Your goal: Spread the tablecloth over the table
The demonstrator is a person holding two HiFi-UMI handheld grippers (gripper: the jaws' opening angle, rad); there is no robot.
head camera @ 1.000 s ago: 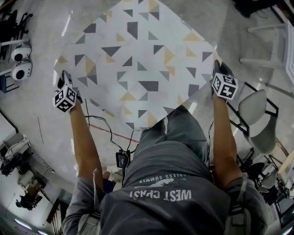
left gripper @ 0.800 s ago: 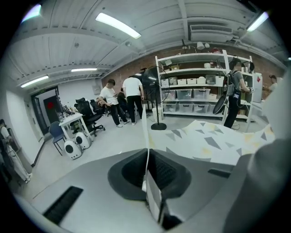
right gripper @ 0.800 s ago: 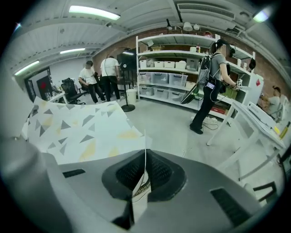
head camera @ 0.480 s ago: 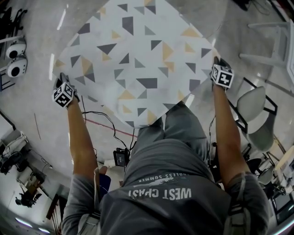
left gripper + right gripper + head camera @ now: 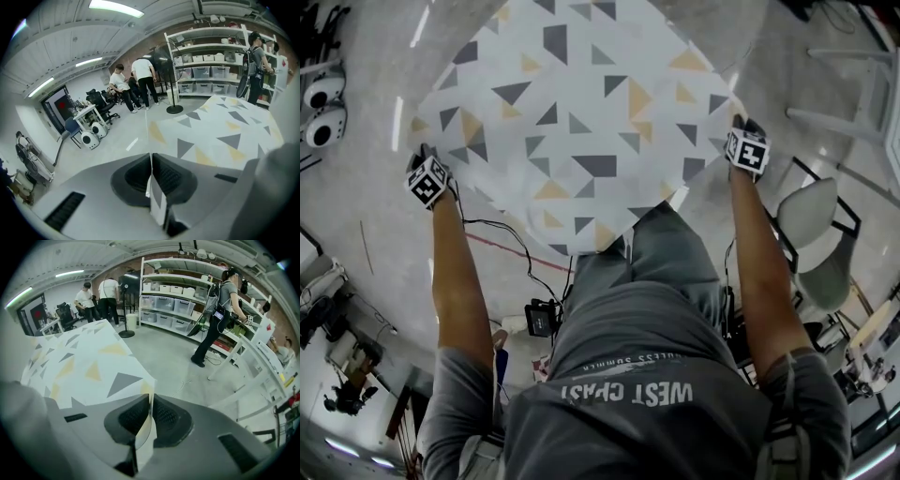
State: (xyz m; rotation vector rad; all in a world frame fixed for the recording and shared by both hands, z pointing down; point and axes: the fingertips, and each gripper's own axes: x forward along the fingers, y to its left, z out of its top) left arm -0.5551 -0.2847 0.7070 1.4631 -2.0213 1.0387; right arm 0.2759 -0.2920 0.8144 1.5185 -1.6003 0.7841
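The tablecloth (image 5: pixel 581 112), white with grey and yellow triangles, hangs stretched out flat in front of me between both grippers. At the cloth's left corner my left gripper (image 5: pixel 422 157) is shut on the fabric, and in the left gripper view a fold of cloth (image 5: pixel 157 199) is pinched between the pads of that gripper (image 5: pixel 150 161). My right gripper (image 5: pixel 743 127) grips the right corner. Its jaws (image 5: pixel 151 404) are opening, though the cloth edge (image 5: pixel 143 439) still sits pressed between the pads. The table is hidden under the cloth.
A grey chair (image 5: pixel 817 230) stands close to my right arm, with a white rack (image 5: pixel 862 89) beyond it. Cables (image 5: pixel 511 246) trail on the floor by my left leg. White round robots (image 5: pixel 321 111) sit far left. People stand near shelves (image 5: pixel 140 79) (image 5: pixel 218 310).
Both grippers have sunk and moved forward with the cloth corners. The cloth has come down flatter and reaches further away from me.
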